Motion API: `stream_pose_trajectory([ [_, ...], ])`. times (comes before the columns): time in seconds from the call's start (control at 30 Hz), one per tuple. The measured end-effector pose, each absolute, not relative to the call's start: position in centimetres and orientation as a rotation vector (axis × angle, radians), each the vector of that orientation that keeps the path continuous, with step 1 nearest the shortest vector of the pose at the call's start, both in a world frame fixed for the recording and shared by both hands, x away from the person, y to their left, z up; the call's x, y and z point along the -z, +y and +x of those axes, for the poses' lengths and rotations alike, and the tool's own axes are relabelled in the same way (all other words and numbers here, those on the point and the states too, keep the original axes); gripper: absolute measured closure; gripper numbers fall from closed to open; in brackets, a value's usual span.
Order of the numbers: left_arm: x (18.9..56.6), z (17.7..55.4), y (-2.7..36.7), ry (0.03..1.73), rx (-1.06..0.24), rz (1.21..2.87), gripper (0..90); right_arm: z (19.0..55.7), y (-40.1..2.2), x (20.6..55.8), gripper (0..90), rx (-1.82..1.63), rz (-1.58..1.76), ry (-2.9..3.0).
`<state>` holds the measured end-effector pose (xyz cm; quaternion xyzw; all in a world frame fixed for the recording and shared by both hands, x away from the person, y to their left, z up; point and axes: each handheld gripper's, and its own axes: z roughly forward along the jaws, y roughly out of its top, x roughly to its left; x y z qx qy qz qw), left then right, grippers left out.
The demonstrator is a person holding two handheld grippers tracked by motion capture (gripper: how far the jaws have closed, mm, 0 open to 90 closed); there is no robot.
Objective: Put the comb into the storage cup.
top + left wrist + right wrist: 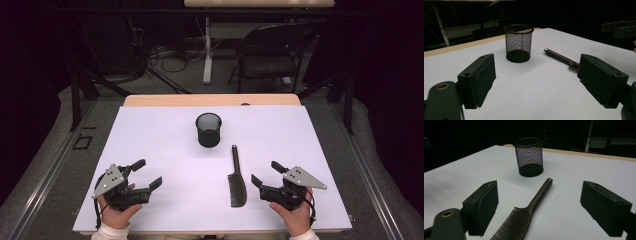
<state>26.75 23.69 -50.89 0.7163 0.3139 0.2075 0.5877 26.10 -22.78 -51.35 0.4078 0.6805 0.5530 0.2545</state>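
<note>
A black mesh cup (208,129) stands upright at the middle of the white table, also in the left gripper view as the cup (518,43) and in the right gripper view as the cup (528,157). A dark comb (236,177) lies flat in front of it, handle toward the cup; it appears as the comb (529,209) and the comb (562,58) in the gripper views. My left gripper (150,173) rests near the front left, open and empty. To the right of the comb my right gripper (267,173) is open with nothing between its jaws.
The white sheet (160,130) covers a wooden table (210,100). Behind the table stand a folding chair (272,52), a desk leg (207,50) and cables on the floor. Dark surroundings flank both sides.
</note>
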Motion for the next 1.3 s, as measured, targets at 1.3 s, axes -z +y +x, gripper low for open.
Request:
stream_pose_trajectory([
  [1.3, 51.1, 26.4, 23.4, 0.735, -0.478, 1.708, 15.8, 30.5, -20.8, 51.8, 39.6, -1.451, 1.127, 2.072],
])
